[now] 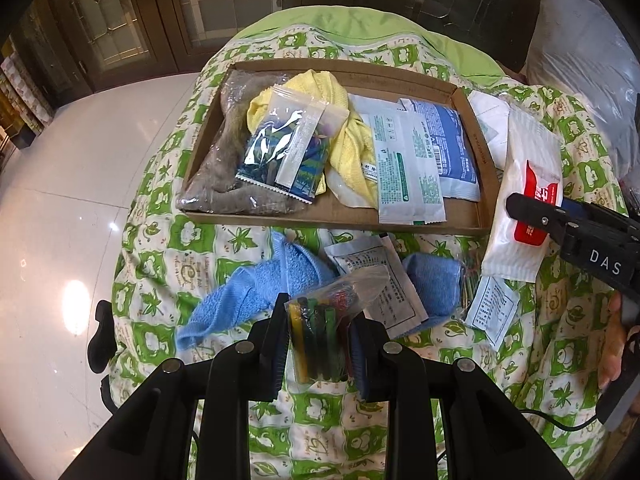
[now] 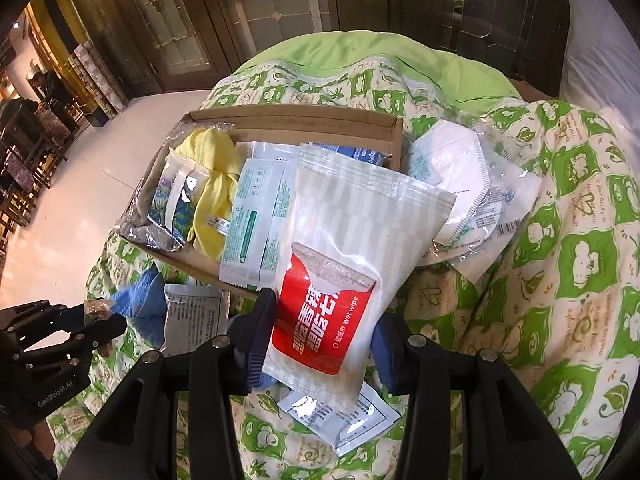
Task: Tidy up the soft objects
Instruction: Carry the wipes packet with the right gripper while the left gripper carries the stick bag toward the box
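Green-patterned quilt [image 1: 168, 264] beside glossy white floor [image 1: 60, 184]

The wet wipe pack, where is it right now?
The wet wipe pack is clamped in the right gripper, held above the quilt just off the right end of the cardboard tray; the left wrist view shows it at far right.

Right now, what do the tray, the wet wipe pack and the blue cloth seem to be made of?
The tray looks like plain brown cardboard: matte, with folded walls and raw edges. The wet wipe pack seems to be a soft plastic film, slightly glossy, with crimped end seals and a red label. The blue cloth looks like terry towel fabric, with a fuzzy looped surface and soft folds.
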The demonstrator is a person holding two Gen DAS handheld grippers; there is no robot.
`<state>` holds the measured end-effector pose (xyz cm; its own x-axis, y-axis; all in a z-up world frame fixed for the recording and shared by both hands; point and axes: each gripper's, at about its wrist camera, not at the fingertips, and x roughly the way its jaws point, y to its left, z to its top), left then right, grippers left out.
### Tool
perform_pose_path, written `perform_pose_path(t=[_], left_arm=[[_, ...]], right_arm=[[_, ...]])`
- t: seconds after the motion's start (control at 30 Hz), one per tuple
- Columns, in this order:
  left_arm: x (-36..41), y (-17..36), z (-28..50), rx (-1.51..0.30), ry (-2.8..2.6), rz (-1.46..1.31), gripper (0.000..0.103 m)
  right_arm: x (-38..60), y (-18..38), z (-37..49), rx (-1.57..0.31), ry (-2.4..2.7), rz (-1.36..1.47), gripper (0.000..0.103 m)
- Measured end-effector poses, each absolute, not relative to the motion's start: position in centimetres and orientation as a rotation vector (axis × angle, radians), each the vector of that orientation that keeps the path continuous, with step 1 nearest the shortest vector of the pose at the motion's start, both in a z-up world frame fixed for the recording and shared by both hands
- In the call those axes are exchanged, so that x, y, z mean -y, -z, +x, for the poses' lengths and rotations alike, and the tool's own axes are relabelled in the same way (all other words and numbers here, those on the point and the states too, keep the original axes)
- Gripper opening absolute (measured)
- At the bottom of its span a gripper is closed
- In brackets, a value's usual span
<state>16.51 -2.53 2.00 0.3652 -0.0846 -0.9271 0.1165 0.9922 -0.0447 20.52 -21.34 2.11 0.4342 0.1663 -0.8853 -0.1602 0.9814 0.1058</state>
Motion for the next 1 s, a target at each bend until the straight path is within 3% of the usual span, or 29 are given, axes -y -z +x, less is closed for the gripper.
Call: perform_pose_path(t=[0.6, 1.0], left_arm=[[2.1, -2.3, 23.9, -1.211, 0.143, -0.006, 0.027], [7.4, -0.8, 29.7, -1.239, 0.224, 0.025, 0.027]], right_arm=[[22.1, -0.9, 24.9, -1.112, -0.216, 0.134, 0.044], [22.1, 1.7, 30.3, -1.215, -0.253, 0.199, 0.044]])
